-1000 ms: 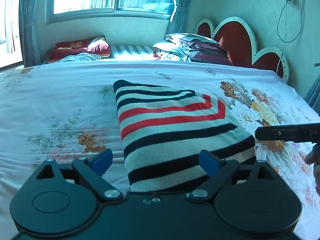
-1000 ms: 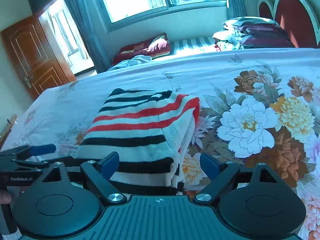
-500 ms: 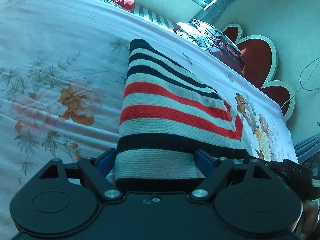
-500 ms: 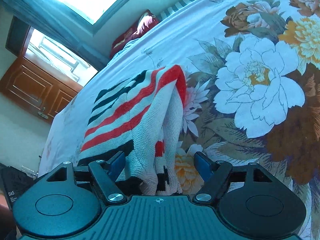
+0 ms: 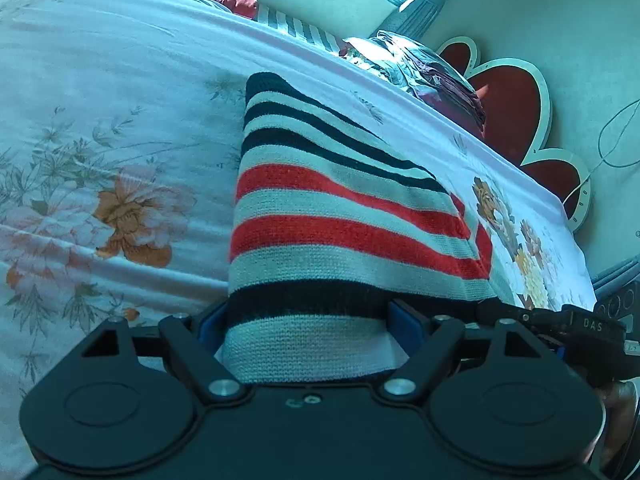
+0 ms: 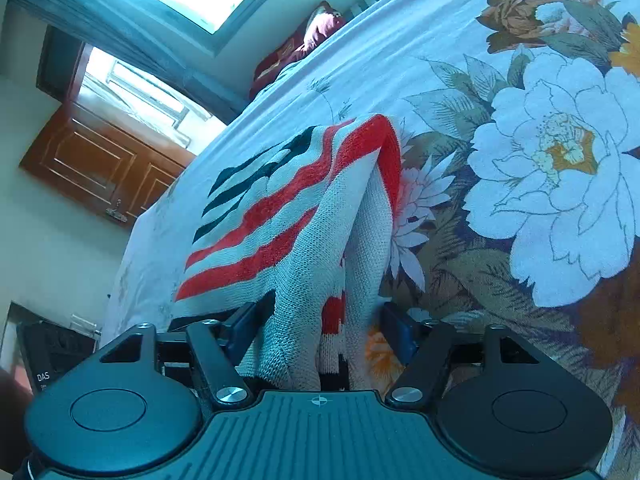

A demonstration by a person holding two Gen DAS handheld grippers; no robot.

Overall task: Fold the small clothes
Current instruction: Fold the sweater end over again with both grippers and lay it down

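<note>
Left wrist view: the striped sweater (image 5: 340, 220) fills mid-frame on the bed (image 5: 100, 100), its near edge now between my left fingers (image 5: 306, 320), which a second ago stood clear. My right fingers (image 6: 320, 330) likewise straddle its folded layers. Neither pair looks fully clamped; next fold pending.

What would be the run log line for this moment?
left gripper: open around sweater near edge | right gripper: open around same edge | sweater on bed
</note>
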